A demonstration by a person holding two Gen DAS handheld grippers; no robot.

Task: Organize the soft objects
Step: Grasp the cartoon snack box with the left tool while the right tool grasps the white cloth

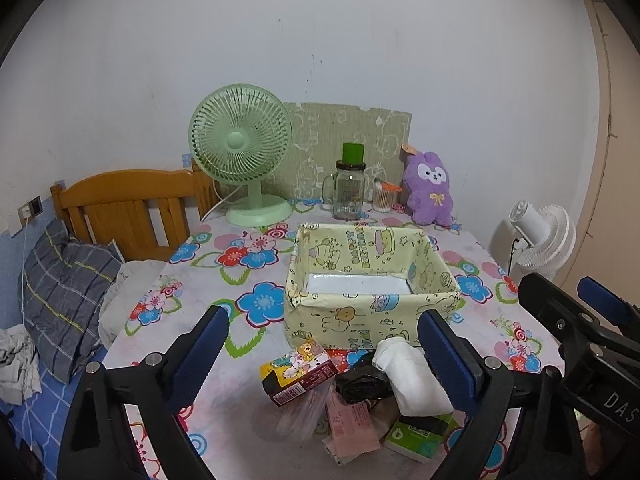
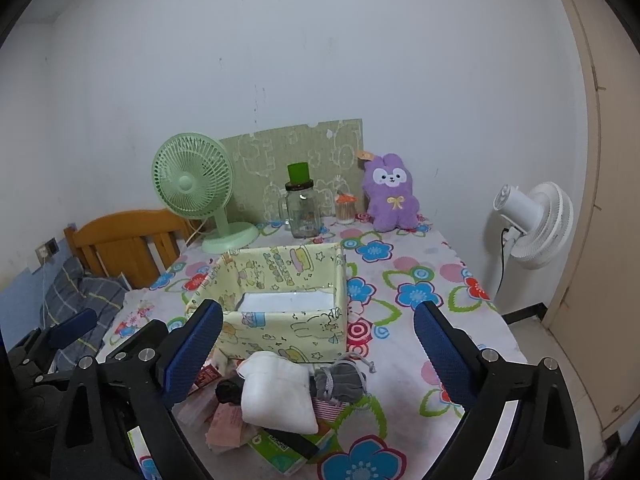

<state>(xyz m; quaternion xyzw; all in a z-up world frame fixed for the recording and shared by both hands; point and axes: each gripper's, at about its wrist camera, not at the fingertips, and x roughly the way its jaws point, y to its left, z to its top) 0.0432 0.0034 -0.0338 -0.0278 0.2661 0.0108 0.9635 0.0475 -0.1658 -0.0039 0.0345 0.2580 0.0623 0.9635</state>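
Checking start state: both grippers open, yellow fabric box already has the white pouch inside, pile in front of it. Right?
Not quite: the yellow fabric box is empty. The white pouch lies in the pile in front of it, as the right wrist view shows. Left gripper and right gripper are open.

Dim, even indoor light; sharp focus, strong fisheye bending at edges.

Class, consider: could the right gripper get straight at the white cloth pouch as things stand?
Probably yes. The right gripper has its jaws open, and the white cloth pouch lies on top of the pile, uncovered, directly ahead of them.
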